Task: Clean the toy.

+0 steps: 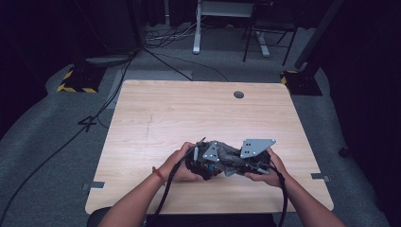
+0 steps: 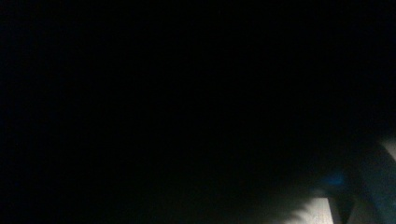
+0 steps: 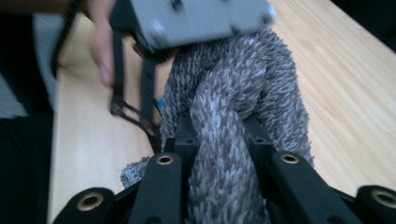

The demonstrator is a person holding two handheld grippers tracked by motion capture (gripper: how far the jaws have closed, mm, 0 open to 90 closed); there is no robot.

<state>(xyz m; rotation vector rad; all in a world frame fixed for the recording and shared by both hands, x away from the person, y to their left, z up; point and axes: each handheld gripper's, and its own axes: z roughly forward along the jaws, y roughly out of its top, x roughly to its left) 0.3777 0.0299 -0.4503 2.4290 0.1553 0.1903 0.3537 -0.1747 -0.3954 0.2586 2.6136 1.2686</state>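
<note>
Jaws on both sides are clamped on the grey towel [image 3: 233, 116], bunched low and centre in the high view. I judge the folding only partly done: right gripper [image 3: 219, 140] and left gripper [image 1: 204, 163] meet above the worktop [image 1: 189, 109].

Left gripper view almost wholly black, with a blurred pale patch at the lower right corner. Grey cloth [image 3: 233, 116] cut off by the bottom edge in the right gripper view, its far end hidden behind the blurred left gripper [image 3: 140, 119].
</note>
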